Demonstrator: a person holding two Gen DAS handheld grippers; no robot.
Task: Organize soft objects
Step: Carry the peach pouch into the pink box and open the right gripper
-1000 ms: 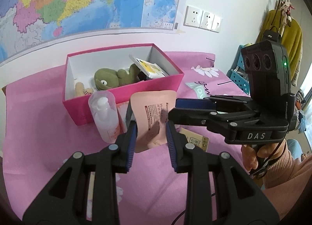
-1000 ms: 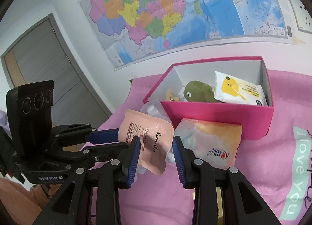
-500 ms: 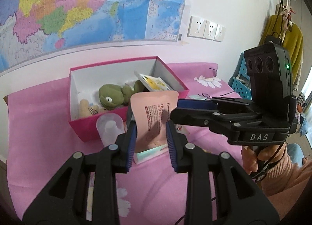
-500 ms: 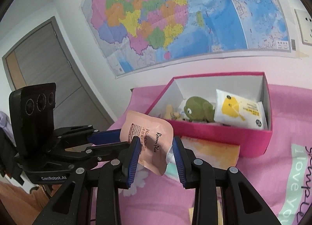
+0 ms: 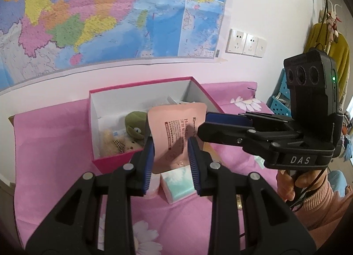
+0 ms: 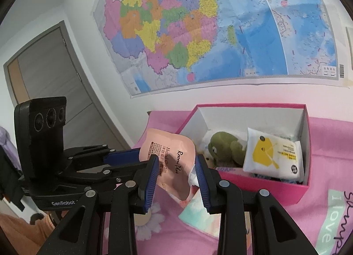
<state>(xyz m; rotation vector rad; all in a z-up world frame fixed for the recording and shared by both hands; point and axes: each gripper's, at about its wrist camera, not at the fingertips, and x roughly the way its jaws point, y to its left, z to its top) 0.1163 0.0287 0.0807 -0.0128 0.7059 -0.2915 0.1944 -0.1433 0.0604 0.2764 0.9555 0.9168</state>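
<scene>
Both grippers hold one peach hand-cream pouch [image 5: 174,133] in the air just in front of the open pink box [image 5: 110,162]. My left gripper [image 5: 169,155] is shut on the pouch's lower part. My right gripper [image 6: 176,173] is shut on the same pouch [image 6: 174,157] from the other side; in the left wrist view its fingers [image 5: 222,127] reach in from the right. The box [image 6: 264,184] holds a green plush frog [image 6: 227,144], a small beige plush [image 5: 114,142] and a white wipes pack [image 6: 273,155].
A pastel tissue pack [image 5: 178,180] lies on the pink cloth [image 5: 55,144] below the pouch, in front of the box. A wall map [image 6: 209,23] hangs behind, sockets [image 5: 245,43] to its right. A door [image 6: 44,74] stands at the left.
Both grippers have lifted the pouch higher and carried it toward the box. The clear bottle seen before has dropped out of view below the grippers.
</scene>
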